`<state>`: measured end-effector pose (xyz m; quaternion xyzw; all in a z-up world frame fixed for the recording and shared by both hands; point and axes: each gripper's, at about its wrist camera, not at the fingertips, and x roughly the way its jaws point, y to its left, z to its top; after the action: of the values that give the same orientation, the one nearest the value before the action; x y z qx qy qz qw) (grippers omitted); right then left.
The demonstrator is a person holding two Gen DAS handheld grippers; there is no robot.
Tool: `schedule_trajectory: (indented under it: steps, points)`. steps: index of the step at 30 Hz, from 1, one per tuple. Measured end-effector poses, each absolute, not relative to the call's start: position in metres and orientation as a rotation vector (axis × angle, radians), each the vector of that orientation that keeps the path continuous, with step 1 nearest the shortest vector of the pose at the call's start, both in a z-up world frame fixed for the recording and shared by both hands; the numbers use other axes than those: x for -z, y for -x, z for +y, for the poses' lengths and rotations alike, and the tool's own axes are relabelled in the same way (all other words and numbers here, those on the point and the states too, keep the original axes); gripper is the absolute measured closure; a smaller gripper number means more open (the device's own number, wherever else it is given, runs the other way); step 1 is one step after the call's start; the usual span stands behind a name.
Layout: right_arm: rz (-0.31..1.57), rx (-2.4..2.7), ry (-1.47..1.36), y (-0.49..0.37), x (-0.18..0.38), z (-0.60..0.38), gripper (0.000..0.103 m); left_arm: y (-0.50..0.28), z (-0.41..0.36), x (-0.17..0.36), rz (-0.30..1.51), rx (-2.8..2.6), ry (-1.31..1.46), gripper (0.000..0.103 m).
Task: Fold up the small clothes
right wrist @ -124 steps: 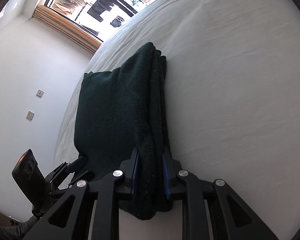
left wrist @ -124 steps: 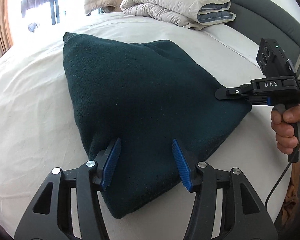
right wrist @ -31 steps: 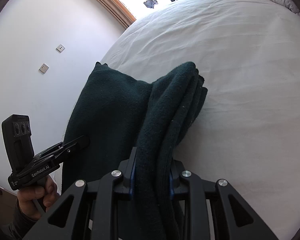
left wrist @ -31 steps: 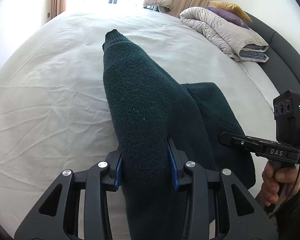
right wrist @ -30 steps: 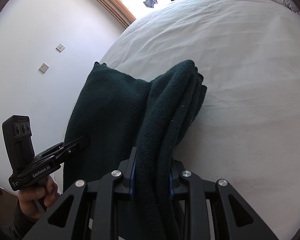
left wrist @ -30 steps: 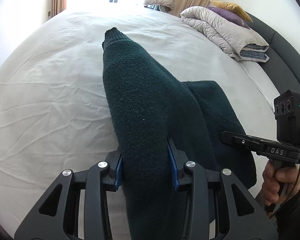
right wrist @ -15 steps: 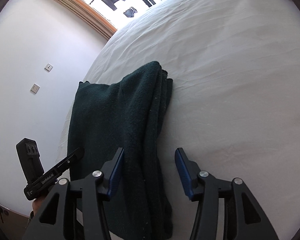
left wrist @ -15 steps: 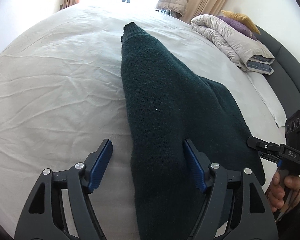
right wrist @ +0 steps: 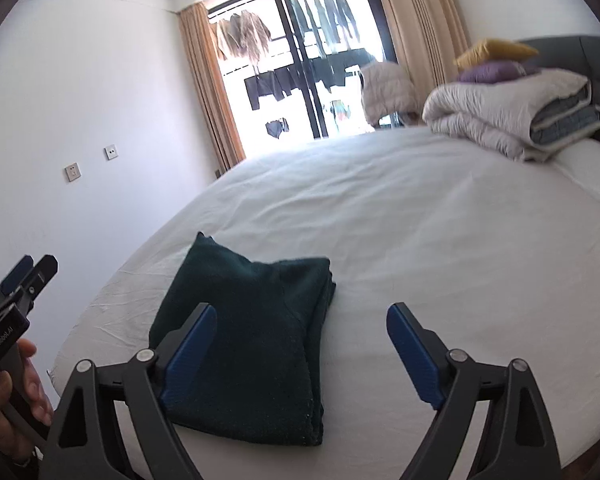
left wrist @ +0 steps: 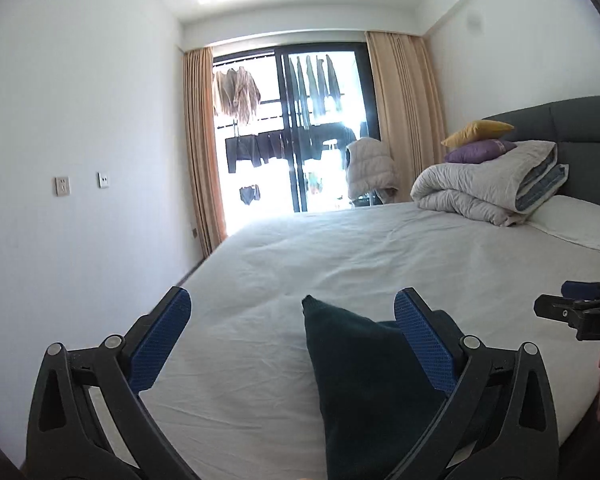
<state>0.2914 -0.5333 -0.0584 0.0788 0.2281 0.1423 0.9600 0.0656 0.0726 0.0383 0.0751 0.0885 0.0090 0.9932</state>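
Note:
A dark green knitted garment (right wrist: 256, 332) lies folded flat on the white bed (right wrist: 440, 216) near its front left corner. It also shows in the left wrist view (left wrist: 364, 384), low and right of centre. My left gripper (left wrist: 292, 340) is open and empty, raised above and behind the garment. My right gripper (right wrist: 300, 352) is open and empty, held above the garment's right edge. Each gripper appears at the side of the other's view: the right one (left wrist: 580, 312), the left one (right wrist: 16, 292).
A folded grey duvet (right wrist: 512, 116) with purple and yellow pillows (right wrist: 492, 60) lies at the head of the bed by the dark headboard (left wrist: 580, 140). A white wall (right wrist: 80, 120) runs along the left. Balcony doors (left wrist: 296, 136) with curtains stand behind.
Both grippers opened, let go of the garment and pulled back and up. The garment now lies folded on the bed.

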Motion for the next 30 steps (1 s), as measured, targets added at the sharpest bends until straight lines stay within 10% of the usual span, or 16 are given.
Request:
schedule_trajectory:
  steps: [12,30]
  points:
    - [0.158,-0.237,-0.091,-0.218,-0.019,-0.532,0.0,-0.022,0.063,-0.09,0.298,-0.075,-0.085,0.0]
    - [0.521,-0.214,-0.059,-0.23,0.055,-0.506,0.0,-0.063,0.063,0.015,0.688,-0.065,0.011,0.0]
